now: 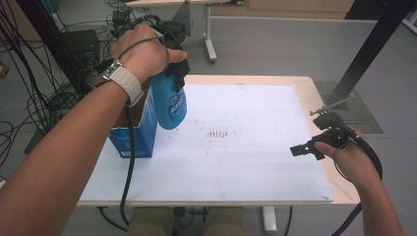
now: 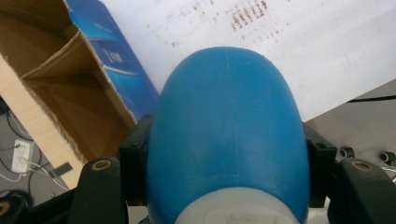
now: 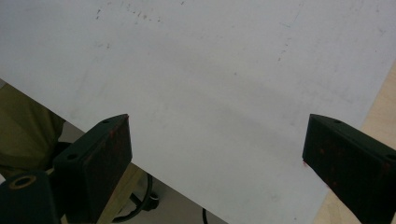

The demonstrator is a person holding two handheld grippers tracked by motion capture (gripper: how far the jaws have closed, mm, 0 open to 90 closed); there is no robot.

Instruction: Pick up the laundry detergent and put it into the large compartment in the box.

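1. A light wooden table (image 1: 339,191) carries a large white sheet (image 1: 246,147), which covers most of the top; a strip of bare wood shows along the right and far edges. Grey floor, cables and a black frame post lie beyond.
2. Faint dark smudges (image 1: 216,133) mark the middle of the sheet.
3. The blue spray bottle (image 1: 169,105) bears a label with white lettering on its side, too small to read. The blue cardboard box (image 1: 142,132) at the sheet's left edge has white print on its flap in the left gripper view, also illegible.
4. The left gripper (image 1: 174,51) is clamped on the bottle's upper part; in the left gripper view the jaws press on both sides of the blue body (image 2: 226,130). The bottle hangs lifted off the table, just beside the open box, its base above the sheet.
5. The right gripper (image 1: 307,149) rests low at the sheet's right edge, its jaws spread wide with nothing between them.
6. The middle and near parts of the sheet lie open between the two grippers, which are well apart.
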